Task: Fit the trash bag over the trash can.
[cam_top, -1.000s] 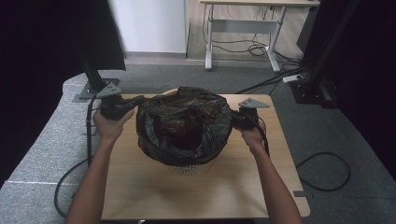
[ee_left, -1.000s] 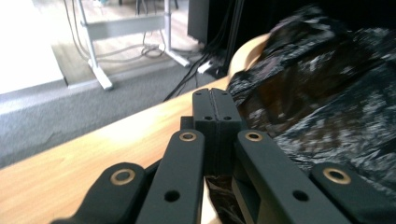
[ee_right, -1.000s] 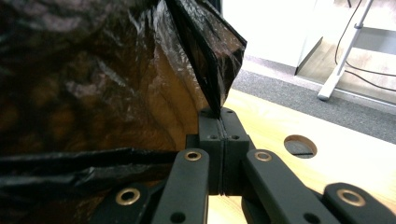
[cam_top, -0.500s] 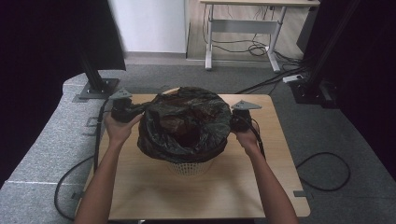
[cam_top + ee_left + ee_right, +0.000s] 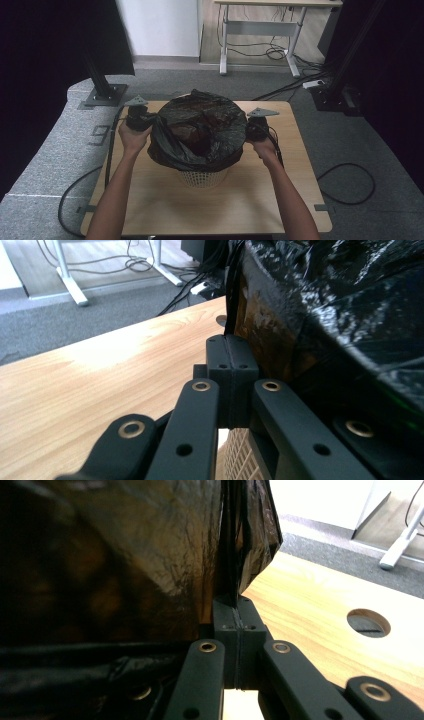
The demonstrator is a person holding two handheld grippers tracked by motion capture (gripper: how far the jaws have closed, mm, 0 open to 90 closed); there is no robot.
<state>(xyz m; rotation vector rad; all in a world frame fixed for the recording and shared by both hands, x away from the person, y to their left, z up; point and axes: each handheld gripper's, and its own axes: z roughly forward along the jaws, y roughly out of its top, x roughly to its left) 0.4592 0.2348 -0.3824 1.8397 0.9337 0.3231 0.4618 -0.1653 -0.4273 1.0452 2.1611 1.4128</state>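
Black plastic bin bag point(image 5: 200, 131) stretched over a white basket point(image 5: 201, 177) at mid-table: left gripper point(image 5: 150, 121) and right gripper point(image 5: 248, 131) flank the basket, each clamped on the bag's edge, which must likely go downward over the rim.

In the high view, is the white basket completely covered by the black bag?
No, the lower part of the white mesh basket is visible below the black plastic bag.
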